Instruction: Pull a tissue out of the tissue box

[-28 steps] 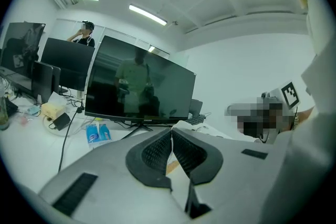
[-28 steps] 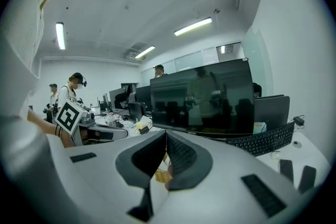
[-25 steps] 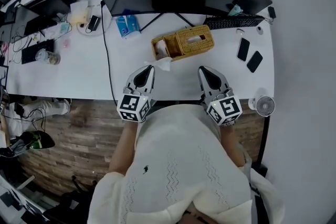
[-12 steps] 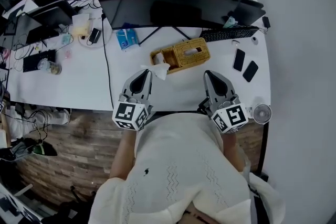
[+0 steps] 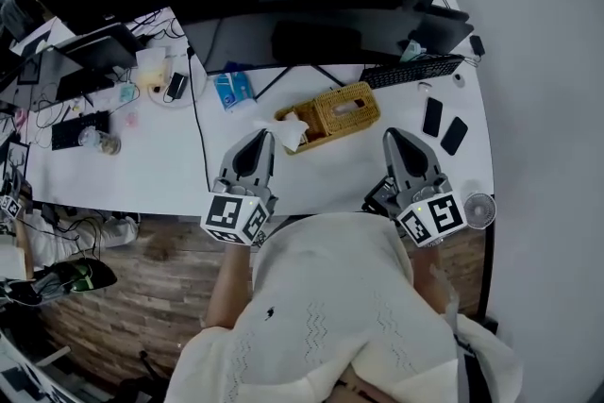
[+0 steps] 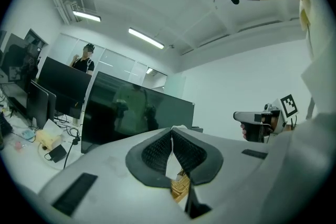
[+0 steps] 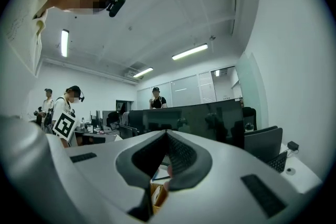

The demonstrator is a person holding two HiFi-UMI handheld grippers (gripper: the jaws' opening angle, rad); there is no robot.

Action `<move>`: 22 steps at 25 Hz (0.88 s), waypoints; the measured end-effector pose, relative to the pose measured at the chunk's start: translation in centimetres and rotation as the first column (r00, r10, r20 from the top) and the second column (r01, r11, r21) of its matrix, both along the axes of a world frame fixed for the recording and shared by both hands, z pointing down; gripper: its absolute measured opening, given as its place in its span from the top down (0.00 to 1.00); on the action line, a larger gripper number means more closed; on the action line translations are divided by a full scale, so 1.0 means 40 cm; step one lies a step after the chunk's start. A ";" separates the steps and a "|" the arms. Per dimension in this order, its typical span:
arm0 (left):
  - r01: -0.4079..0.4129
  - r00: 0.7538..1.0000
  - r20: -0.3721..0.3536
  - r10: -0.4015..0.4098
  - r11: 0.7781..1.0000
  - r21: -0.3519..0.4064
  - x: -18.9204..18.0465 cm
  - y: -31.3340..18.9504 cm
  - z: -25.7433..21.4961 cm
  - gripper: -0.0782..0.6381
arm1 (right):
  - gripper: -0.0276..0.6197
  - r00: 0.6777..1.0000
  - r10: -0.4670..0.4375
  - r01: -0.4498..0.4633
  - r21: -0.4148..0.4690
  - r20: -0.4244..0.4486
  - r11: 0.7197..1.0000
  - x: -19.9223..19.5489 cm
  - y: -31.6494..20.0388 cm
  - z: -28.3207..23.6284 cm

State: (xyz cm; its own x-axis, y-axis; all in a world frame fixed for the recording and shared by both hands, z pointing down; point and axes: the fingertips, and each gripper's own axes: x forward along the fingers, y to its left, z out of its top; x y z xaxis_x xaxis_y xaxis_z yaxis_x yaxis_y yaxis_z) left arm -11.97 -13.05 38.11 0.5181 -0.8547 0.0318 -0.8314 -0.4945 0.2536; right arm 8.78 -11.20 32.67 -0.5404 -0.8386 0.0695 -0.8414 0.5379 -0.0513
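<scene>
A woven wicker tissue box point(image 5: 335, 110) lies on the white desk point(image 5: 170, 175), with a crumpled white tissue point(image 5: 291, 129) sticking out at its left end. My left gripper point(image 5: 267, 136) hovers just left of and nearer than that tissue, its jaws shut and empty. My right gripper point(image 5: 389, 134) hangs to the right of the box, jaws together with nothing between them. In the left gripper view the shut tips point(image 6: 172, 131) point level over the desk, and a bit of the wicker box point(image 6: 181, 186) shows below them. The right gripper view shows its closed tips point(image 7: 167, 134) aimed at the monitors.
Large dark monitors point(image 5: 302, 5) stand behind the box, with a keyboard point(image 5: 420, 71) at the right. Two phones point(image 5: 432, 116) point(image 5: 454, 135) and a small fan point(image 5: 478, 209) lie near the right edge. A blue packet point(image 5: 231, 92) and cables sit to the left. People point(image 7: 156, 98) stand beyond the desks.
Both grippers have risen above the desk front, staying shut. The box and its tissue have not moved on the desk.
</scene>
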 end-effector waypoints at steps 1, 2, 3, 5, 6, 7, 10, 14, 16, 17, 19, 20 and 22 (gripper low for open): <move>-0.001 1.000 0.003 0.001 1.000 0.007 0.001 0.001 -0.006 0.87 | 0.96 1.000 0.003 -0.003 0.005 0.002 1.000 0.004 0.001 -0.006; -0.003 1.000 0.006 0.003 1.000 0.015 0.002 0.003 -0.012 0.87 | 0.96 1.000 0.006 -0.006 0.010 0.001 1.000 0.007 0.002 -0.010; -0.006 1.000 0.006 0.006 1.000 0.022 0.003 0.003 -0.018 0.87 | 0.96 1.000 0.008 -0.008 0.013 -0.001 1.000 0.007 0.002 -0.012; -0.013 1.000 0.006 0.013 0.999 0.036 0.004 0.004 -0.032 0.87 | 0.96 1.000 0.007 -0.007 0.014 -0.003 1.000 0.003 0.002 -0.013; -0.016 1.000 0.008 0.016 0.999 0.044 0.005 0.004 -0.039 0.87 | 0.96 1.000 0.004 -0.004 0.014 -0.002 1.000 0.000 0.003 -0.013; -0.020 1.000 0.011 0.020 0.998 0.053 0.008 0.005 -0.046 0.87 | 0.96 1.000 0.001 -0.001 0.015 -0.001 1.000 -0.003 0.004 -0.013; -0.033 0.999 0.012 0.032 0.997 0.076 0.018 0.004 -0.063 0.87 | 0.96 1.000 -0.008 0.008 0.018 -0.002 1.000 -0.010 0.006 -0.013; -0.052 0.999 0.010 0.051 0.995 0.085 0.025 0.003 -0.072 0.87 | 0.96 1.000 -0.016 0.016 0.018 -0.005 1.000 -0.019 0.009 -0.011; -0.063 0.998 0.004 0.063 0.995 0.082 0.021 0.006 -0.072 0.87 | 0.96 1.000 -0.022 0.022 0.014 -0.004 1.000 -0.030 0.010 -0.007; -0.066 0.998 0.000 0.066 0.995 0.081 0.021 0.009 -0.072 0.87 | 0.96 1.000 -0.025 0.025 0.012 -0.006 1.000 -0.033 0.011 -0.005; -0.066 0.998 -0.005 0.067 0.995 0.078 0.025 0.014 -0.068 0.87 | 0.96 1.000 -0.028 0.028 0.010 -0.012 1.000 -0.033 0.015 -0.003; -0.065 0.998 -0.006 0.066 0.995 0.078 0.026 0.017 -0.066 0.87 | 0.96 0.999 -0.029 0.029 0.010 -0.016 1.000 -0.033 0.016 -0.002; -0.061 0.998 -0.009 0.062 0.995 0.076 0.027 0.021 -0.062 0.87 | 0.96 0.999 -0.029 0.029 0.009 -0.022 1.000 -0.031 0.017 0.000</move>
State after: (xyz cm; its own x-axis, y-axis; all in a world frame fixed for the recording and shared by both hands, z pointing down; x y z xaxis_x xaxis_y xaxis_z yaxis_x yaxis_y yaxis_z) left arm -10.88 -12.23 35.63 0.5700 -0.8208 -0.0377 -0.7959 -0.5630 0.2228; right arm 7.53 -10.51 32.65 -0.5630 -0.8232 0.0736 -0.8262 0.5626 -0.0278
